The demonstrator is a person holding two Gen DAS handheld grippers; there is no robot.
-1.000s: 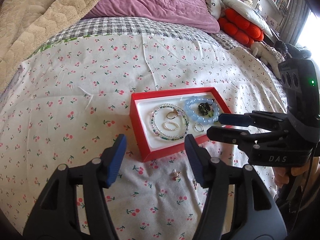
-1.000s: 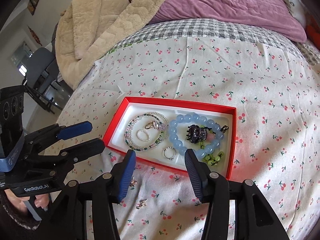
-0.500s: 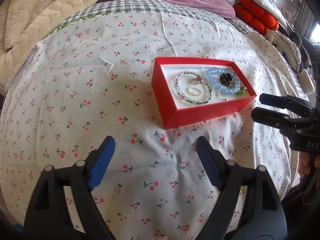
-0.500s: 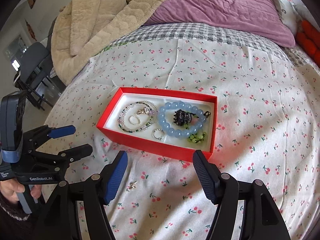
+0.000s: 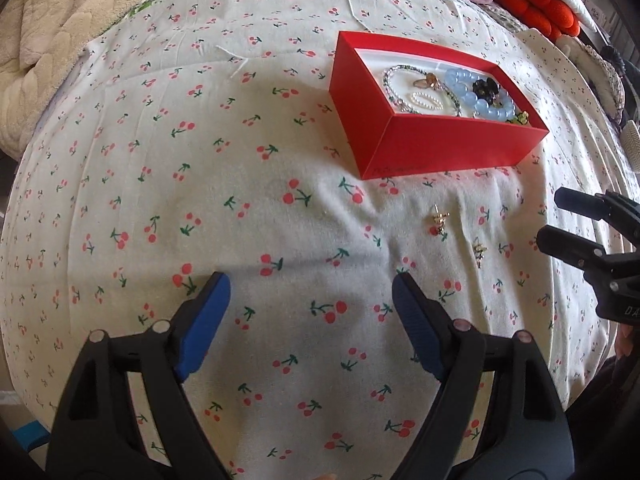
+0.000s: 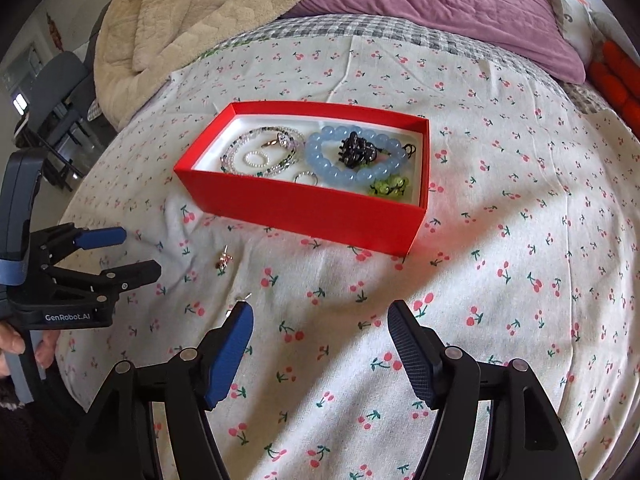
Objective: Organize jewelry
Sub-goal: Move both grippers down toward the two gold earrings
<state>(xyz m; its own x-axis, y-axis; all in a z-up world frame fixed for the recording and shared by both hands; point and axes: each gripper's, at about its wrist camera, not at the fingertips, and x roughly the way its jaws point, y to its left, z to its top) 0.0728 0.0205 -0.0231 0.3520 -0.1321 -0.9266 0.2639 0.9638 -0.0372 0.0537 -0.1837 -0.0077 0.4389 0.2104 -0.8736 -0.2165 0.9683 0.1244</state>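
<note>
A red box (image 5: 448, 148) (image 6: 304, 208) with a white lining sits on the cherry-print bedsheet. It holds a blue bead bracelet (image 6: 352, 168), beaded bracelets, rings, a black hair claw (image 6: 356, 150) and a green piece. Two small gold earrings lie on the sheet in front of the box, one (image 5: 439, 218) (image 6: 224, 258) near it, the other (image 5: 479, 249) (image 6: 240, 300) closer, partly hidden by my right gripper's left finger. My left gripper (image 5: 310, 312) (image 6: 120, 252) is open and empty, left of the earrings. My right gripper (image 6: 320, 336) (image 5: 560, 220) is open and empty, near the box's front.
A beige fleece blanket (image 6: 172, 20) and a purple duvet (image 6: 440, 0) lie at the far end of the bed. Red cushions (image 5: 536, 4) sit at the far right. A chair (image 6: 52, 92) stands beyond the bed's left edge.
Both grippers have pulled back from the box toward the near edge of the bed and sit lower. Both stay open. The two earrings have come into the left wrist view.
</note>
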